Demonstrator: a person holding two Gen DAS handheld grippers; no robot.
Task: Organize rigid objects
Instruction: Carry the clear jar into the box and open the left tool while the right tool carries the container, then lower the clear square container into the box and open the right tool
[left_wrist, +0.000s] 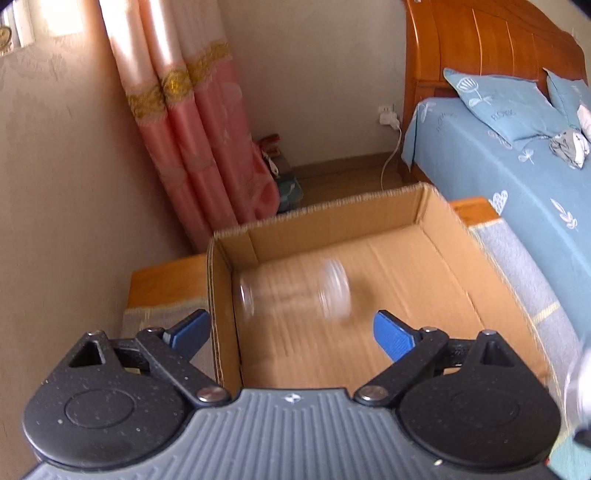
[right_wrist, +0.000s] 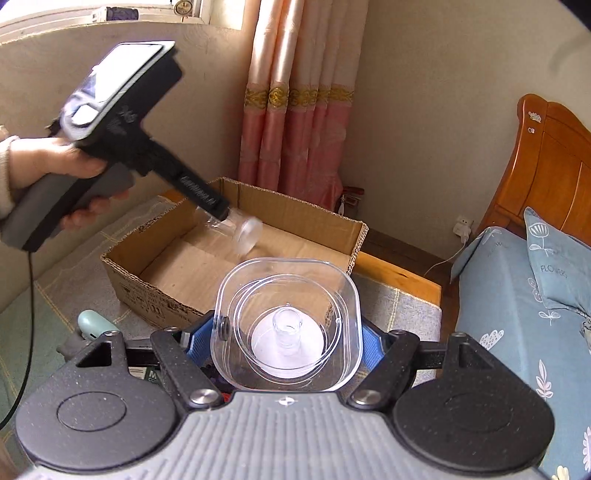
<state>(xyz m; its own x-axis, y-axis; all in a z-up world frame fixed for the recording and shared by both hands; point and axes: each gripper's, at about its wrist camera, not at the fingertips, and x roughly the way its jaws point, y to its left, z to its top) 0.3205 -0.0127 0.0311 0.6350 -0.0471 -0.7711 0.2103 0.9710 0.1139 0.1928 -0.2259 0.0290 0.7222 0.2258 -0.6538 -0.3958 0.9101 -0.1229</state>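
Observation:
An open cardboard box (left_wrist: 332, 212) sits on a cloth-covered surface. A clear glass jar (left_wrist: 295, 291), blurred, lies on its side inside the box. It is in front of my left gripper (left_wrist: 293, 328), whose blue pads stand wide apart and clear of the jar. In the right wrist view a hand (right_wrist: 55, 158) holds that left gripper over the box (right_wrist: 166, 291), and the jar (right_wrist: 245, 230) sits just below its tip. My right gripper (right_wrist: 284, 341) is shut on a clear square container (right_wrist: 229, 295), with a white round piece inside it.
A bed with a blue sheet (left_wrist: 517, 184), pillows and a wooden headboard (left_wrist: 480, 40) stands to the right. Pink curtains (left_wrist: 192, 129) hang behind the box. A mint-green object (right_wrist: 92, 325) lies near the box's front corner. A charger cable (left_wrist: 391, 155) hangs from the wall socket.

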